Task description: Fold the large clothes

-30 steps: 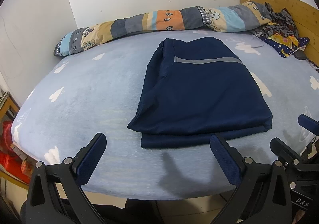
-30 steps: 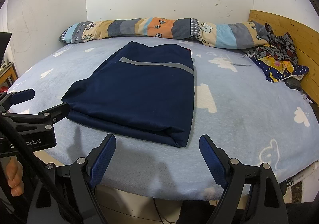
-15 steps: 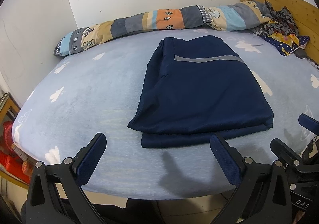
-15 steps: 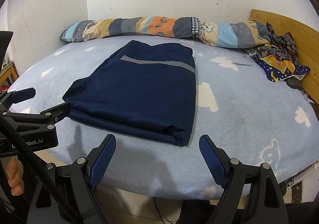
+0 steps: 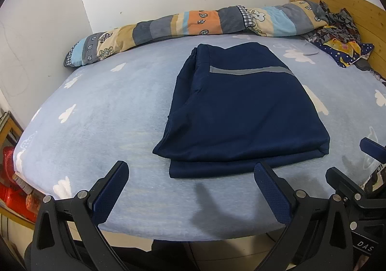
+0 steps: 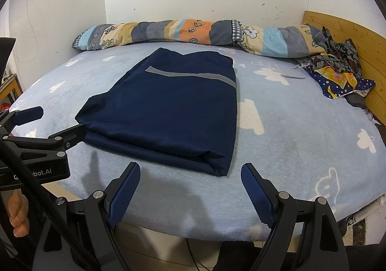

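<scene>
— Where was the garment when you looked?

— The navy garment (image 5: 243, 111) lay folded flat on the bed (image 5: 108, 107), about midway across it, its near hem close to the bed's front edge. A grey stripe (image 6: 193, 75) ran across its far half, toward the edge where the rolled patchwork quilt (image 5: 193, 22) lay along the wall.

— And your grippers?

— I had the left gripper (image 5: 190, 189) hanging over the front edge with its jaws spread wide and nothing between them. Its right finger (image 5: 272, 191) was just beside the garment's near hem; whether it touched, I couldn't tell. The right gripper (image 6: 190, 189) was likewise wide apart and empty, near the garment's near right corner but clear of it.

— Anything else on the bed?

— A heap of patterned clothes (image 6: 337, 70) sat at the far right corner, against the wooden headboard (image 6: 349, 32). From the right wrist camera I also saw the left gripper at the garment's near left corner.
</scene>
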Available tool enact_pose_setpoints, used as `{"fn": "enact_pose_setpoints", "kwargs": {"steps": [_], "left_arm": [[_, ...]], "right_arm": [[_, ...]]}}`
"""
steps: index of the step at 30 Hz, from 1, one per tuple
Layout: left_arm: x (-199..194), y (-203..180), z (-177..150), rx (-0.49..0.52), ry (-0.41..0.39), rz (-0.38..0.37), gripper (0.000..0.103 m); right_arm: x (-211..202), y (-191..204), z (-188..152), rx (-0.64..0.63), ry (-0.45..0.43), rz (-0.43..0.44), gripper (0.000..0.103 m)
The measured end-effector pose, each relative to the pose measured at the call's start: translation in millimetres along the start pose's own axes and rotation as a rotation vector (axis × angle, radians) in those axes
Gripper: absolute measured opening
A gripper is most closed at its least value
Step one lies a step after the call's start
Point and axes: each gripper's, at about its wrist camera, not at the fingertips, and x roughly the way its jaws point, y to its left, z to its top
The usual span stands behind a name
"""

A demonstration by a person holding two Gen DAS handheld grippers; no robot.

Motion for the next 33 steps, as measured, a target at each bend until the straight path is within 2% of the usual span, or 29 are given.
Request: {"fn": "enact_pose_setpoints", "kwargs": {"steps": [33], "left_arm": [[-2.2, 1.6, -0.3, 0.007, -0.009, -0.007, 0.103]], "right_arm": [[-0.4, -0.6, -0.4, -0.001, -0.003, -0.002, 0.089]]}}
